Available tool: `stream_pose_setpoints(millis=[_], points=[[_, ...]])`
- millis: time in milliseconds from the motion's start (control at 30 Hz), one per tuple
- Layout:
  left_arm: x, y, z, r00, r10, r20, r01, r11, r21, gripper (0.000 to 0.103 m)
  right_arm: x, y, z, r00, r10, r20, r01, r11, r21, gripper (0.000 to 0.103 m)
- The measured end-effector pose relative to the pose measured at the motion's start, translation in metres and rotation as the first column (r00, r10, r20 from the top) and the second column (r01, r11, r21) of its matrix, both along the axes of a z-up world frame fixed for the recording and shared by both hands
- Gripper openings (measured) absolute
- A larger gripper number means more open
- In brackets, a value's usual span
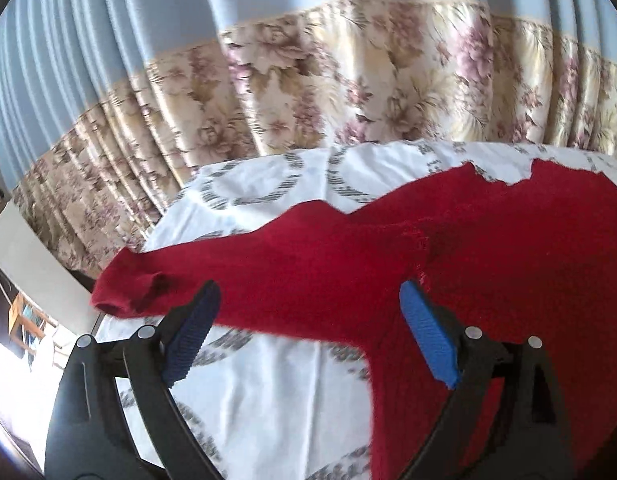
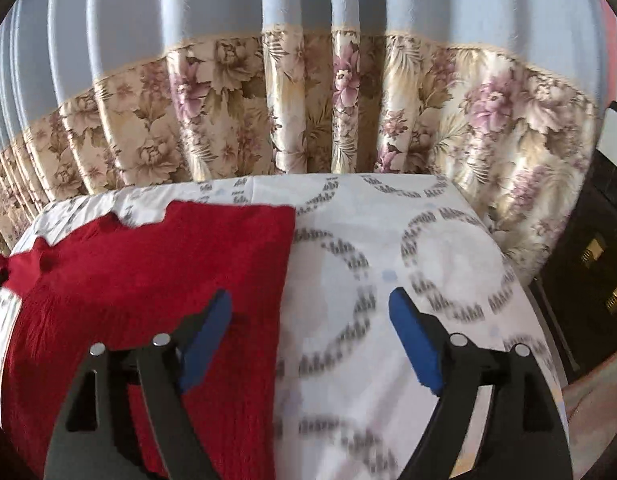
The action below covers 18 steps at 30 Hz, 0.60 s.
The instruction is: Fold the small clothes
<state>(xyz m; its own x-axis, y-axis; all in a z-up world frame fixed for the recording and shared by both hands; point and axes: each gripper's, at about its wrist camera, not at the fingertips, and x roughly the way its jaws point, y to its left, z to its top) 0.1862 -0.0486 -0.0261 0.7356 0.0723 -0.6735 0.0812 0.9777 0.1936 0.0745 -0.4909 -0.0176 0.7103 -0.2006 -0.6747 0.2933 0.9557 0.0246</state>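
Observation:
A dark red knitted sweater (image 1: 488,248) lies spread on a table under a white cloth with grey rings (image 1: 268,392). Its sleeve (image 1: 236,272) stretches left, and the cuff (image 1: 124,292) lies near the table's left edge. My left gripper (image 1: 310,300) is open and empty, held just above the sleeve. In the right wrist view the sweater's body (image 2: 148,280) lies at the left, its straight side edge running down the middle. My right gripper (image 2: 310,312) is open and empty, with its left finger over the sweater and its right finger over the cloth (image 2: 428,248).
A curtain, blue above and floral below (image 1: 348,88), hangs right behind the table; it also shows in the right wrist view (image 2: 308,112). A dark cabinet (image 2: 596,280) stands at the right. The table's left edge drops off near a white ledge (image 1: 32,256).

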Motion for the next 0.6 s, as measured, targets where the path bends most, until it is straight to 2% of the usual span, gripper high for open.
stream_pose_setpoints(millis=[133,267,600], points=[[-0.014,0.015,0.005,1.000,0.020,0.006,-0.020,0.999,-0.040,0.091,-0.035,0.014,0.001,1.000,-0.009,0.022,0.008,1.000,0.029,0.082],[-0.020,0.022,0.006,1.000,0.021,0.009,-0.021,0.999,-0.049,0.091,-0.050,0.030,-0.002,1.000,0.000,0.022,0.000,1.000,0.030,0.082],[-0.012,0.064,0.008,0.998,0.069,-0.002,-0.069,0.994,-0.079,0.091,-0.045,0.048,0.010,0.999,0.025,0.030,-0.025,1.000,0.015,0.082]])
